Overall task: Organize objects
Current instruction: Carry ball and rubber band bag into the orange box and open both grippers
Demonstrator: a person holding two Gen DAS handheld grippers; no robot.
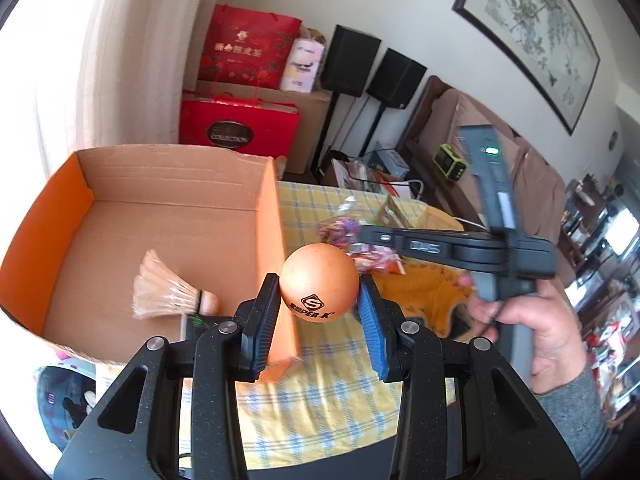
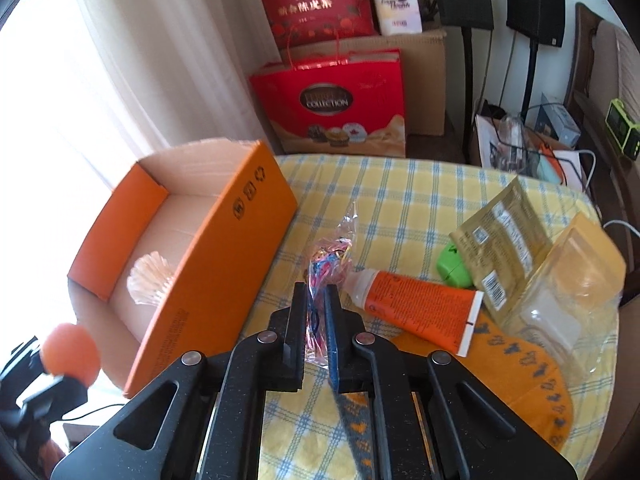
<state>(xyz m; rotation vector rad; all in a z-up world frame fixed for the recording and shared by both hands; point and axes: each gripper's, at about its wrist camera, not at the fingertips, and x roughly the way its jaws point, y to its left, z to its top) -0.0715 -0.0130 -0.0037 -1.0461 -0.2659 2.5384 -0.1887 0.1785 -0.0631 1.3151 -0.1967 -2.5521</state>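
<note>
My left gripper is shut on an orange ping-pong ball and holds it above the near right wall of the orange cardboard box. A feather shuttlecock lies inside the box. My right gripper is shut on a clear bag of coloured rubber bands and holds it over the yellow checked tablecloth, right of the box. The ball shows at the lower left of the right wrist view.
On the table lie an orange tube, a green case, a gold packet, a clear plastic box and an orange sock. Red gift bags and speakers stand behind.
</note>
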